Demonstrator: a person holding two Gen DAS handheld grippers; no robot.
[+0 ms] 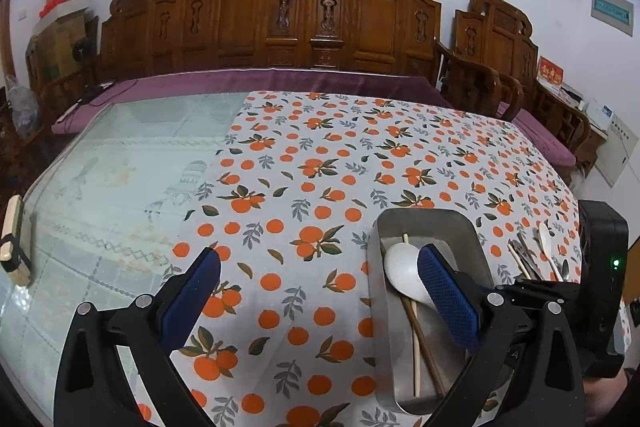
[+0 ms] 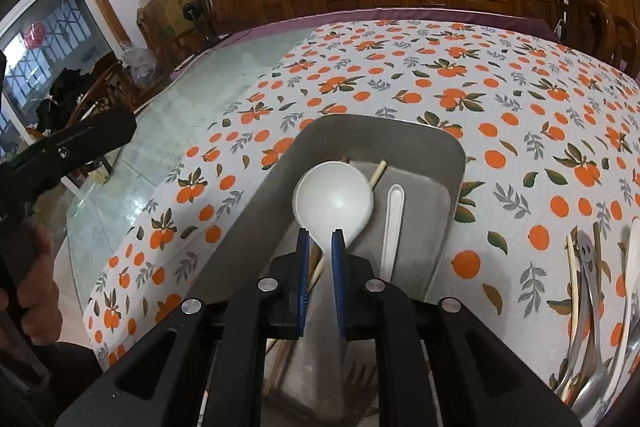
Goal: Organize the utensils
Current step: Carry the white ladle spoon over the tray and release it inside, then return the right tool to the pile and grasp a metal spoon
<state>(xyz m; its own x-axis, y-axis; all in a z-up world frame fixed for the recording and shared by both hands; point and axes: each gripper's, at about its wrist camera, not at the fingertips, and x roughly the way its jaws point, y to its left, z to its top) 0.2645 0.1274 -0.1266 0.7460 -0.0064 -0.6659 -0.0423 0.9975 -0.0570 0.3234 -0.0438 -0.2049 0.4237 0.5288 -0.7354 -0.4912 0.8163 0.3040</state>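
1. On the orange-print tablecloth (image 2: 500, 75) sits a grey metal tray (image 2: 456, 163), rectangular with rounded corners.
2. Inside the tray lie a white ladle-like spoon (image 2: 334, 201), bowl towards the tray's far end, a slim white spoon (image 2: 392, 227) to its right, and chopsticks (image 1: 416, 339) running under the big spoon.
3. Right of the tray, a loose pile of utensils (image 2: 592, 307) rests on the cloth.
4. Only the right wrist view shows the slim white spoon and a hand (image 2: 36, 291) at its left edge.
5. Over the tray, the right gripper (image 2: 320, 247) tilts downward, jaws narrowly parted astride the big spoon's neck; whether the pads touch it I cannot tell.
6. Left of the tray, the left gripper (image 1: 320, 291) is spread wide, holding nothing; one pad (image 1: 448, 291) hangs over the tray.
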